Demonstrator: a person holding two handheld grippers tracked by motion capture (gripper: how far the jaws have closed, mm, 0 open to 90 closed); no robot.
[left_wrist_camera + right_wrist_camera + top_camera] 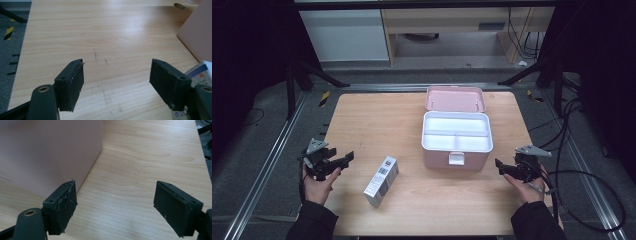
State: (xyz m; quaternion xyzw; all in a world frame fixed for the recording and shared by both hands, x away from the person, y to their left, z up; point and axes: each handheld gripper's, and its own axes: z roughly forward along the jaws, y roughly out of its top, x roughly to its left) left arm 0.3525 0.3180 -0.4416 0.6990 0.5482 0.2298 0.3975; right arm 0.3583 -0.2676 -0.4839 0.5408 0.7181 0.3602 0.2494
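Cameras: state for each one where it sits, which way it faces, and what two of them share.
High view: above the person's side, looking forward and down on the table; both hands, left gripper and right gripper show.
Left gripper view: rides the left gripper, facing bare tabletop, small carton at its edge.
Right gripper view: rides the right gripper, beside the pink box.
Shared: the pink box.

On the table (362, 115) the open box (456, 145) sat right of centre, its lid (455, 99) behind it. The small carton (381, 181) lay nearer you, to the box's left. Your left gripper (343, 161) was left of the carton, your right gripper (501, 166) right of the box
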